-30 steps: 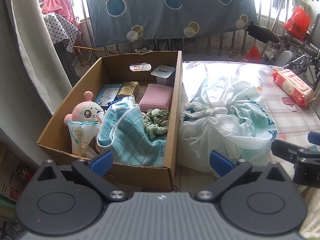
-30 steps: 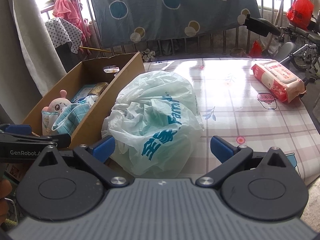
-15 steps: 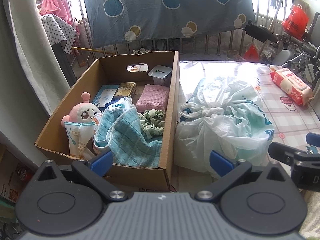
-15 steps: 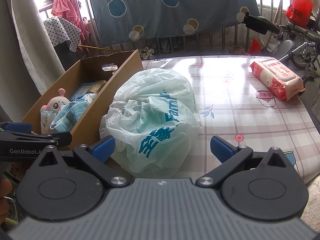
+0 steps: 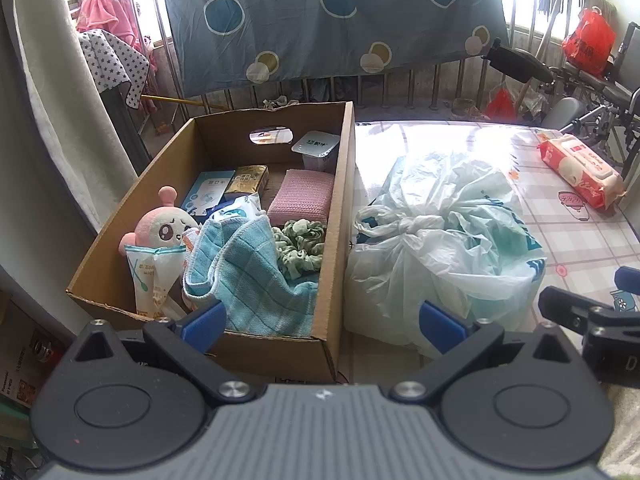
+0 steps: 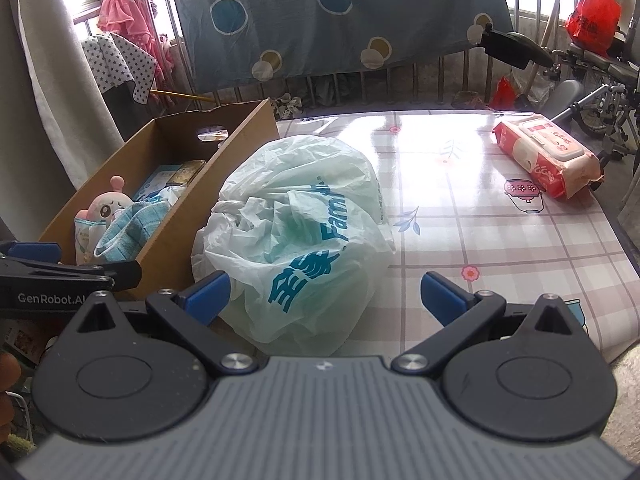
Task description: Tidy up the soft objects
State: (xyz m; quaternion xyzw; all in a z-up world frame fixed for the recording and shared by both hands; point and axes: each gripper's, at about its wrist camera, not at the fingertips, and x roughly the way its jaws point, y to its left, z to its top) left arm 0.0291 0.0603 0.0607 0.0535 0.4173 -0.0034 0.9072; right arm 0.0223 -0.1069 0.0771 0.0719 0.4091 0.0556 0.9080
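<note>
A cardboard box (image 5: 338,208) holds a pink plush toy (image 5: 164,230), a blue checked cloth (image 5: 248,276), a green scrunchie (image 5: 302,248), a pink folded cloth (image 5: 302,200) and small packets. A tied white plastic bag (image 5: 436,248) lies right of the box; it also shows in the right wrist view (image 6: 296,236). My left gripper (image 5: 322,322) is open and empty at the box's near edge. My right gripper (image 6: 324,296) is open and empty just before the bag.
A pack of wet wipes (image 6: 548,158) lies at the table's far right. The table (image 6: 480,240) has a checked cover. Railings with a hanging blue sheet (image 6: 344,12) stand behind. The box also shows in the right wrist view (image 6: 172,240).
Both grippers have drawn back a little; the box and bag look slightly farther and shifted left. Nothing was taken hold of.
</note>
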